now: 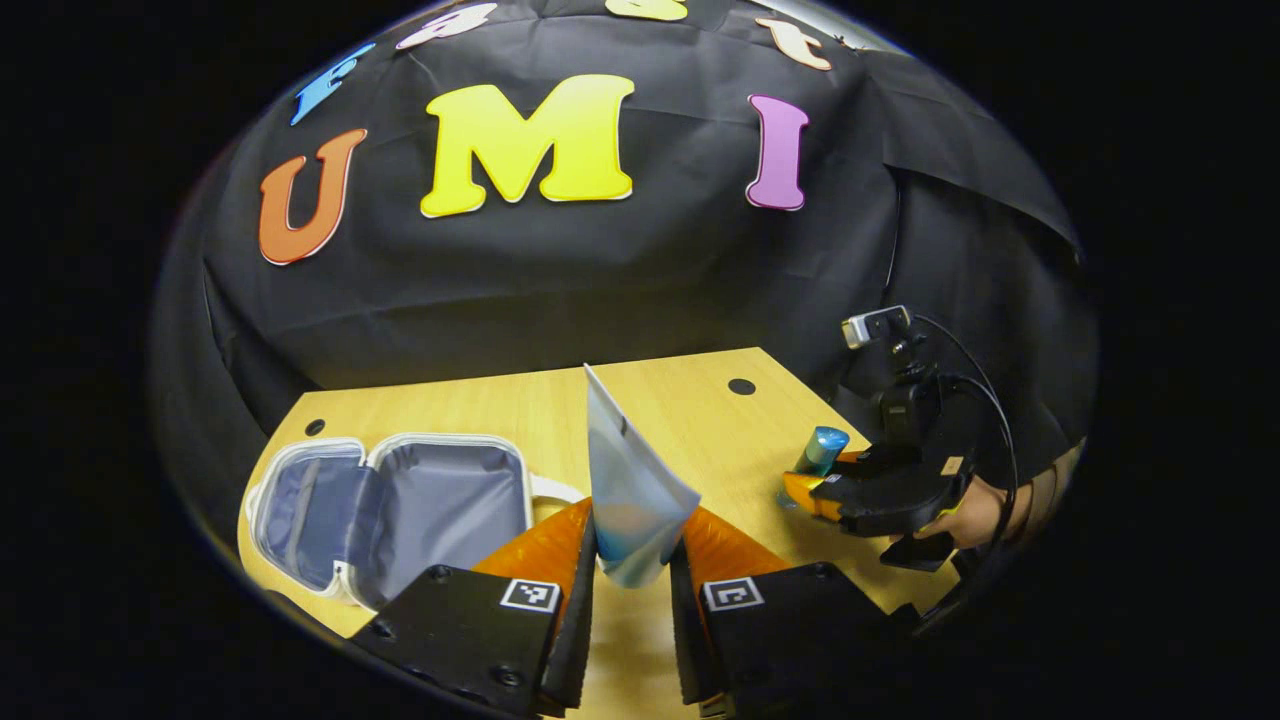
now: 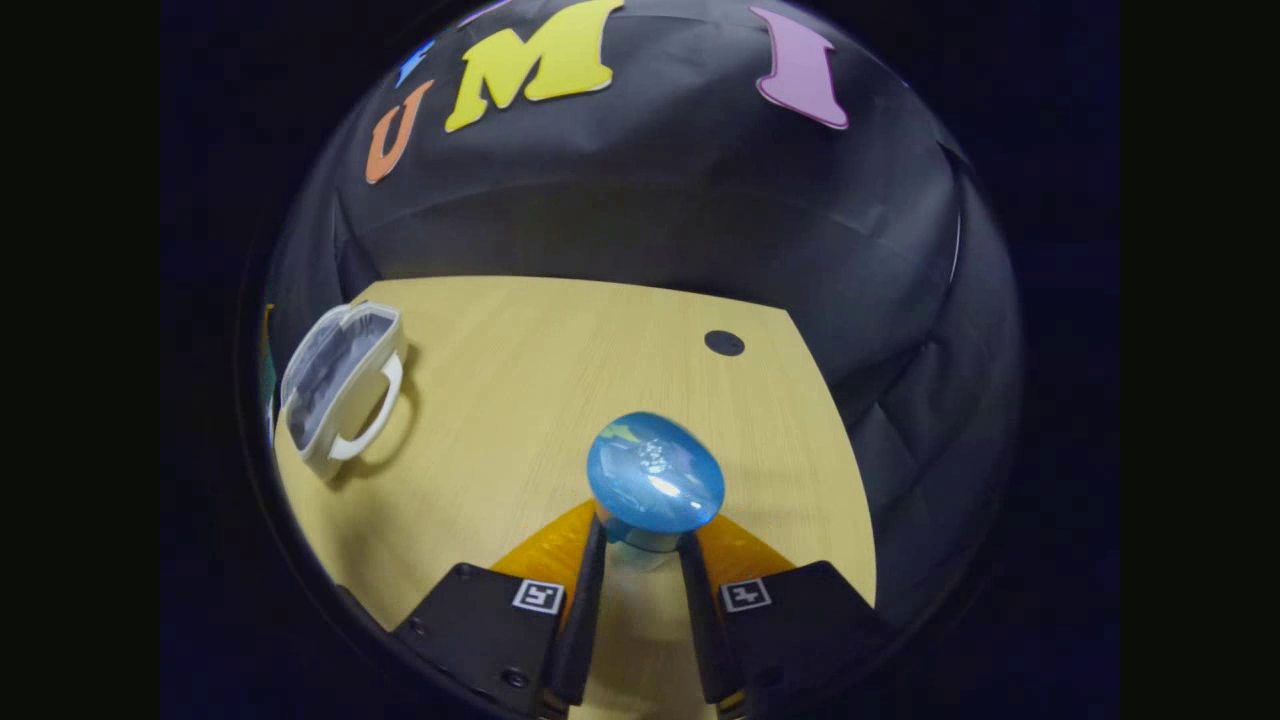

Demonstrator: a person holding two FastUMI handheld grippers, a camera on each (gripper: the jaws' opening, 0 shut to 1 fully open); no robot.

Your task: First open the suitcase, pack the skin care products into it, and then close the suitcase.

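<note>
While the suitcase [image 1: 400,510] lies open on the table [image 1: 690,410], your left gripper [image 1: 632,560] clamps a sachet [image 1: 630,490] upright between its fingers; your right gripper [image 2: 640,560] pinches a blue-capped bottle [image 2: 655,475], cap above the fingertips.

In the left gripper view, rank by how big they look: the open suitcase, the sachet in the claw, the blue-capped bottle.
1. Suitcase, open on the table.
2. Sachet, though it sits nearest the camera, so its rank is unsure.
3. Blue-capped bottle, farthest and partly hidden by the right claw.
</note>
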